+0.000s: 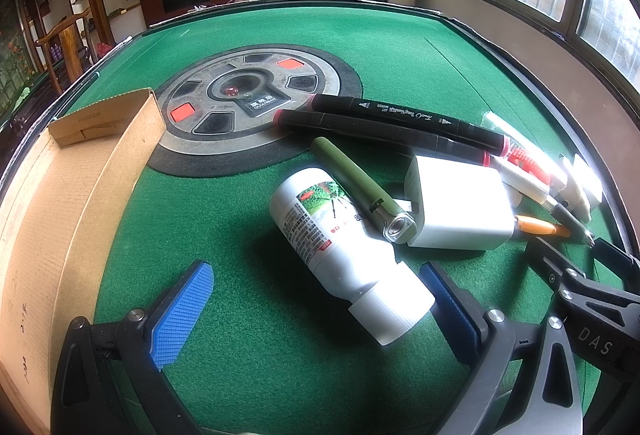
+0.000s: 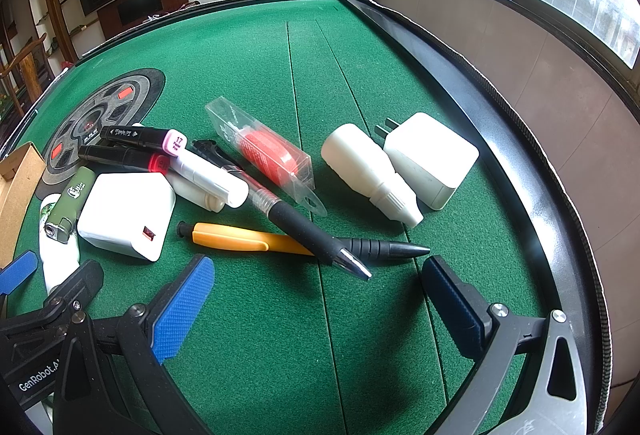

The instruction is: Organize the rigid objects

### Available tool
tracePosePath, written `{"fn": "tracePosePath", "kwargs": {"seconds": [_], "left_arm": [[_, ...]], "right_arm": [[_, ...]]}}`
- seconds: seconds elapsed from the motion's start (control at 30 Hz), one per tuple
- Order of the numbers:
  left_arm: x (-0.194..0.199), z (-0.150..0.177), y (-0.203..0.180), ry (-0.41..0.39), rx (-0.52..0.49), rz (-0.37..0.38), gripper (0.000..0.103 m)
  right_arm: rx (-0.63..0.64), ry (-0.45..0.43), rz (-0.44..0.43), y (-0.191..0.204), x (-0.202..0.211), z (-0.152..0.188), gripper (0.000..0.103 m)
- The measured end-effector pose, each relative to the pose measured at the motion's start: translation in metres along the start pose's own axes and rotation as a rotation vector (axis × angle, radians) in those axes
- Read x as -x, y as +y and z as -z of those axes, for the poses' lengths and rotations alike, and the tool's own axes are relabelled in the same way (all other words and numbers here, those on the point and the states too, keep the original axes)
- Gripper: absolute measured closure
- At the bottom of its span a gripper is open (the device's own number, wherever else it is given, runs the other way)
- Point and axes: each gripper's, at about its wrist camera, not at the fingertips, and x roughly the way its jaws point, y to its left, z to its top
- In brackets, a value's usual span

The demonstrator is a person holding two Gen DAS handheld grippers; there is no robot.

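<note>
My left gripper (image 1: 316, 299) is open; a white bottle (image 1: 340, 239) lies between its blue pads, cap toward me. A green lighter (image 1: 360, 187) leans on the bottle and on a white charger (image 1: 460, 207). Two black markers (image 1: 392, 115) lie behind. My right gripper (image 2: 320, 299) is open and empty just short of a black pen (image 2: 304, 223) crossing an orange pen (image 2: 248, 237). A second white bottle (image 2: 368, 171), a second charger (image 2: 432, 159), a clear case with red contents (image 2: 264, 151) and white tubes (image 2: 208, 175) lie beyond.
An open cardboard box (image 1: 60, 187) stands at the left on the green felt table (image 1: 248, 355). A round grey dial panel (image 1: 248, 95) sits mid-table. The table's raised black rim (image 2: 520, 139) curves along the right. The left gripper's frame shows in the right wrist view (image 2: 48, 315).
</note>
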Motion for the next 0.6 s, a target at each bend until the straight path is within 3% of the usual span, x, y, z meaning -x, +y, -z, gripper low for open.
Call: {"fn": "tracePosePath", "kwargs": {"seconds": [0.6], "left_arm": [[0.0023, 0.0032, 0.0021, 0.001, -0.024, 0.014, 0.001]], "right_arm": [[0.000, 0.000, 0.000, 0.0002, -0.0002, -0.0003, 0.000]]}}
